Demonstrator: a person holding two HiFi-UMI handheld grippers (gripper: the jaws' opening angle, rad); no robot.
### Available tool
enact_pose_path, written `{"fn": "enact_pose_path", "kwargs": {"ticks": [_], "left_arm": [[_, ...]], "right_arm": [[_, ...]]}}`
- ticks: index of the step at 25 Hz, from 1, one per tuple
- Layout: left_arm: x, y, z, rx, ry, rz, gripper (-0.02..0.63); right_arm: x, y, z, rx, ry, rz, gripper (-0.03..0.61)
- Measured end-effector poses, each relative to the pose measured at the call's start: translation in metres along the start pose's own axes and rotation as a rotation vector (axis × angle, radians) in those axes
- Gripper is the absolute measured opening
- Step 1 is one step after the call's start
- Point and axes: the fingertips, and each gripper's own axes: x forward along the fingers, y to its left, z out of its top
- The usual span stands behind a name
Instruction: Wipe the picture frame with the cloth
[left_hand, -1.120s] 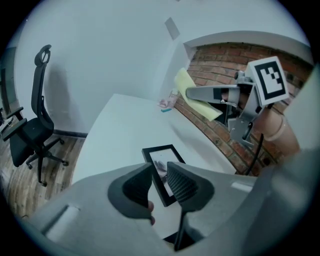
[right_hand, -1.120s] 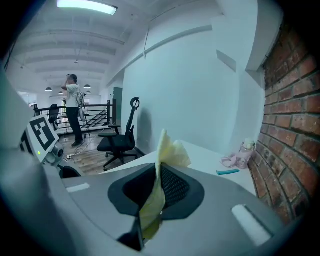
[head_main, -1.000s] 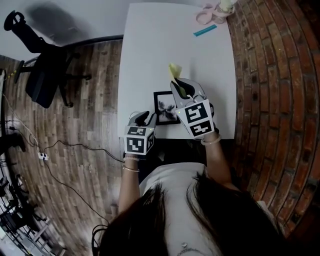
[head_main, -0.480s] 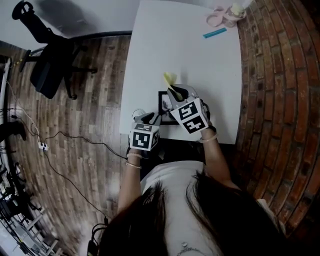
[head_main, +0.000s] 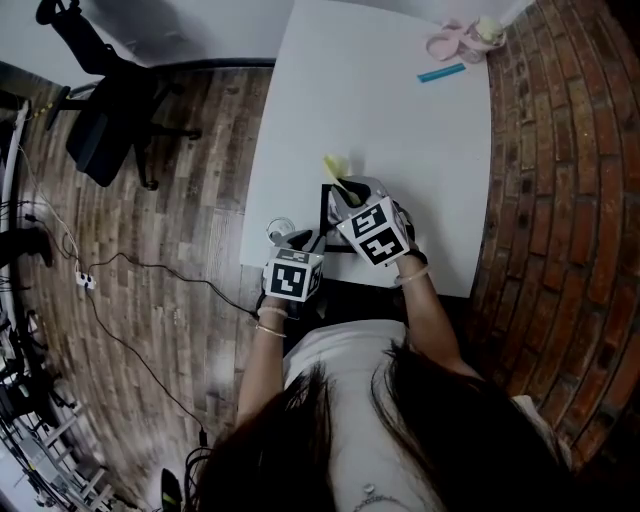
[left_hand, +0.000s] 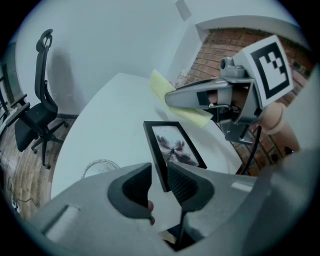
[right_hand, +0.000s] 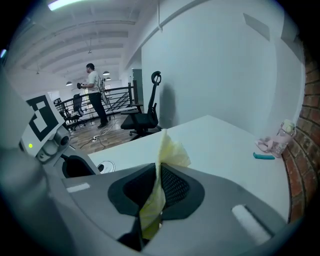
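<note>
A black picture frame (left_hand: 176, 146) with a flower print lies near the front edge of the white table (head_main: 400, 120). My left gripper (left_hand: 160, 181) is shut on the frame's near left edge. In the head view the left gripper (head_main: 305, 242) sits at the frame's (head_main: 330, 205) left corner. The right gripper (right_hand: 159, 186) is shut on a yellow cloth (right_hand: 173, 150) that sticks out past its jaws. The right gripper (head_main: 347, 188) hovers over the frame, hiding most of it, and the cloth (head_main: 335, 166) points toward the table's far side. The left gripper view shows the cloth (left_hand: 194, 116) just above the frame's far end.
A round clear glass piece (left_hand: 100, 168) lies on the table left of the frame. Pink items (head_main: 460, 38) and a teal strip (head_main: 441, 73) sit at the far right corner. A brick wall (head_main: 560, 200) runs along the right, an office chair (head_main: 100, 130) stands on the left.
Both grippers have come down toward the frame. The right one, with the cloth, now hangs lower and covers more of the frame.
</note>
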Motion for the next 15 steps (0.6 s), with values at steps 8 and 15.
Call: {"fn": "enact_pose_path", "kwargs": {"ticks": [8, 15], "left_arm": [[0.009, 0.003, -0.011, -0.045, 0.019, -0.009, 0.104], [0.011, 0.003, -0.010, -0.106, 0.013, -0.047, 0.114]], "right_arm": [[0.017, 0.011, -0.013, -0.001, 0.044, 0.050, 0.038], [0.030, 0.022, -0.017, 0.000, 0.076, 0.099, 0.038]]}}
